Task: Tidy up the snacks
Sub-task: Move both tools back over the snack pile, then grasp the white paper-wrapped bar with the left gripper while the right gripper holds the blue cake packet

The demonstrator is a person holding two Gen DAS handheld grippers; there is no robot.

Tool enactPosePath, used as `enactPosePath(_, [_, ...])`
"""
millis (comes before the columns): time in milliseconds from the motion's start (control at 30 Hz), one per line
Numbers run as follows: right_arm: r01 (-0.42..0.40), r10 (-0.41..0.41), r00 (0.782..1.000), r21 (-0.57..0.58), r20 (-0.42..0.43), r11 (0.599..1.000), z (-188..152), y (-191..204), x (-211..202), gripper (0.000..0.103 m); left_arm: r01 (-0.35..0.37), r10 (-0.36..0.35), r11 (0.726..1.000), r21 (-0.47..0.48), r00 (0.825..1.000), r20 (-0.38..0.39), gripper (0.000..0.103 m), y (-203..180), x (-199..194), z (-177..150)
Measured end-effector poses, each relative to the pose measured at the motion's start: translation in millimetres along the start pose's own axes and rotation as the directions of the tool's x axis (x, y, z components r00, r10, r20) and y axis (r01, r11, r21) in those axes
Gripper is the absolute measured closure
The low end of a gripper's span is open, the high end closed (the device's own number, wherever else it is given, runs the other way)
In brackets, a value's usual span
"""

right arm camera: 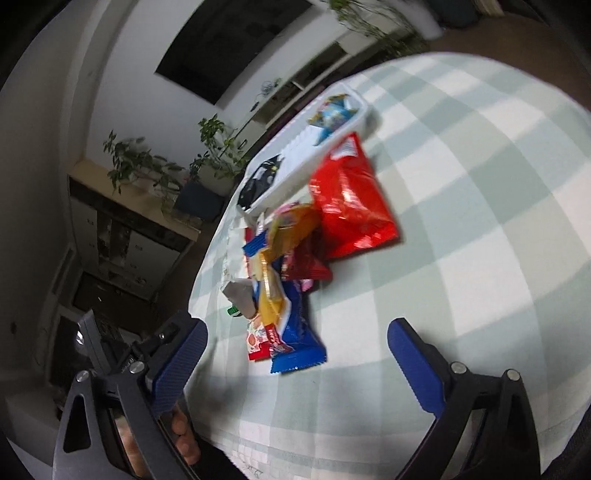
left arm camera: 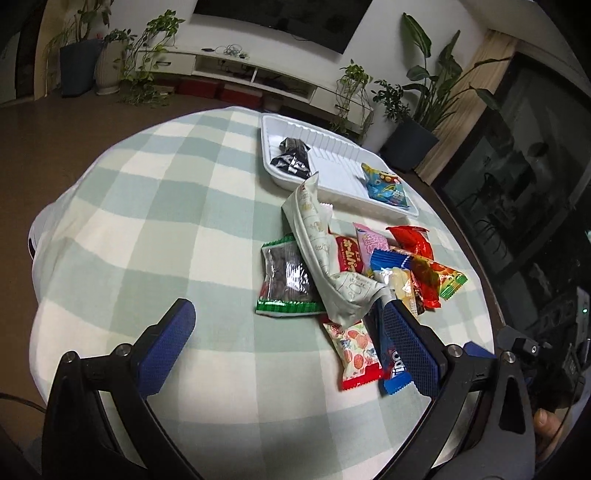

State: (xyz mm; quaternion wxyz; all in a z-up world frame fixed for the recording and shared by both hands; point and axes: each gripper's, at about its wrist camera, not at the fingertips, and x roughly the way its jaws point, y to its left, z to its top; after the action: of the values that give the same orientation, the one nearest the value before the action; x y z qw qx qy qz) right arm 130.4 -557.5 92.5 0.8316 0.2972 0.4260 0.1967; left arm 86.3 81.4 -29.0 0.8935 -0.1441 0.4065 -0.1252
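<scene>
Living-room backdrop: round table under a pale green-and-white checked cloth (left arm camera: pixel 155 236), dark TV panel (left arm camera: pixel 280 18) at top of frame over a white low cabinet (left arm camera: pixel 236 70), potted plants (left arm camera: pixel 424 110) upper right.

Loose pile of snack packets (left arm camera: pixel 354 280) right of centre in left wrist view, on the cloth. Long crumpled cream paper-look wrapper (left arm camera: pixel 314 254) draped over a green-edged clear packet of dark snacks (left arm camera: pixel 286 280). Blue packet with white lettering (left arm camera: pixel 393 363) nearest the camera, touching a strawberry-print packet with red edge (left arm camera: pixel 356 356). Red foil packet (left arm camera: pixel 413 240) at far right of pile.

White ribbed plastic tray (left arm camera: pixel 332 162) just beyond pile, upper centre; black-and-white packet (left arm camera: pixel 291 158) at its left end, blue-and-yellow cartoon packet (left arm camera: pixel 386 186) at its right end.

Left gripper (left arm camera: pixel 288 325) spread wide, nothing between blue pads, right pad beside the blue packet; contact unclear.

Right gripper (right arm camera: pixel 295 343) also spread wide, empty, low over cloth with the blue packet end between its pads. View blurred.
</scene>
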Motion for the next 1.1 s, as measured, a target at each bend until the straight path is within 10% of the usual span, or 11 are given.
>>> enactPosePath(300, [0.137, -0.141, 0.990, -0.295, 0.008, 0.946, -4, 56, 35, 0.031, 0.028, -0.028, 1.000, 0.010, 1.000, 0.010, 0.002, 1, -8, 12])
enactPosePath(1100, [0.220, -0.266, 0.961, -0.362, -0.081, 0.906, -4, 51, 87, 0.071, -0.001, 0.008, 0.995, 0.100, 0.998, -0.069, 0.003, -20, 19, 26])
